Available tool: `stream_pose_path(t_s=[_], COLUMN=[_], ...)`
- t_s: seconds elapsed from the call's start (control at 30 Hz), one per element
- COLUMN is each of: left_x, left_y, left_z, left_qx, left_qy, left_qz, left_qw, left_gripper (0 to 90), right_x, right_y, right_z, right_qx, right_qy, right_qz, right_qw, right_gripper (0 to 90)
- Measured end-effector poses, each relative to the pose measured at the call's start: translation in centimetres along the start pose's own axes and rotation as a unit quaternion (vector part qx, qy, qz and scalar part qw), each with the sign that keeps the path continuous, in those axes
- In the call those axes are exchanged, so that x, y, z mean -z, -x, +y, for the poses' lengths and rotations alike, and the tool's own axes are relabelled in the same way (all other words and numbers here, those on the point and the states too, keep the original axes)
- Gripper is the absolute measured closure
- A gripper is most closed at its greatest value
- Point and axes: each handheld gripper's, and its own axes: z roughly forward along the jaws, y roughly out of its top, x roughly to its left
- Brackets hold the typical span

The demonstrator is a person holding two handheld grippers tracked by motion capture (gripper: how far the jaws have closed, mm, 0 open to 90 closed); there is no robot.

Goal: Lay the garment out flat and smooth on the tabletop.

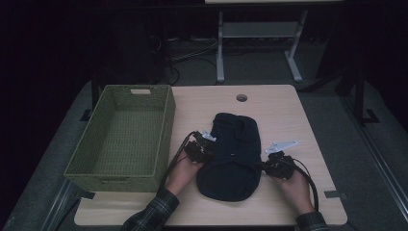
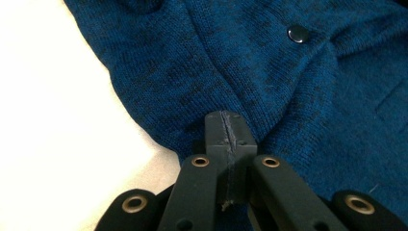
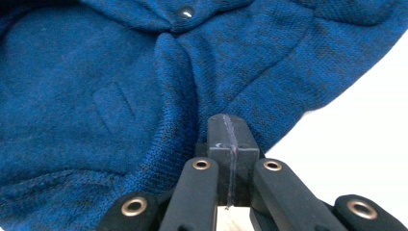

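My light wooden table (image 1: 288, 115) carries a green woven basket (image 1: 166, 130) on its left part, long side running away from me, with a handle slot (image 1: 140, 91) in its far wall. A round cable hole (image 1: 241, 98) sits near the table's far edge. Beyond, on the grey floor (image 1: 337, 110), stand the white legs of another table (image 1: 220, 48), with dark cables (image 1: 192, 55) lying beside them.
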Motion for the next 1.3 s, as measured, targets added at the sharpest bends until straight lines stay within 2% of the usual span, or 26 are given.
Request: stream_pose_path(t_s=[0.13,0.37,0.7,0.87,1.3], left_x=[0.1,0.4,0.8,1.0,1.3], left_y=[0.1,0.9,1.9,2.2,3.5], left_z=[-0.2,-1.0,-2.0,-2.5,-3.0], left_qx=[0.004,0.003,-0.008,0.004,-0.013], left_qy=[0.001,0.005,0.011,0.018,0.013], left_qz=[-0.01,-0.039,-0.063,-0.079,-0.088], left_qw=[0.9999,0.9992,0.9979,0.9967,0.9959], left_gripper=[90.0,90.0,90.0,89.9,89.9], right_x=[0.0,0.3,0.7,1.1,2.6], right_y=[0.2,0.5,0.2,-0.1,-1.8], right_z=[0.0,-0.1,-0.5,-1.1,-3.1], right_qx=[0.003,0.006,-0.001,-0.004,0.005], right_qy=[0.002,-0.002,-0.008,-0.002,-0.006], right_qz=[-0.013,-0.023,-0.02,-0.014,0.004], right_qw=[0.9999,0.9997,0.9998,0.9999,1.0], right_gripper=[90.0,90.0,90.0,90.0,90.0])
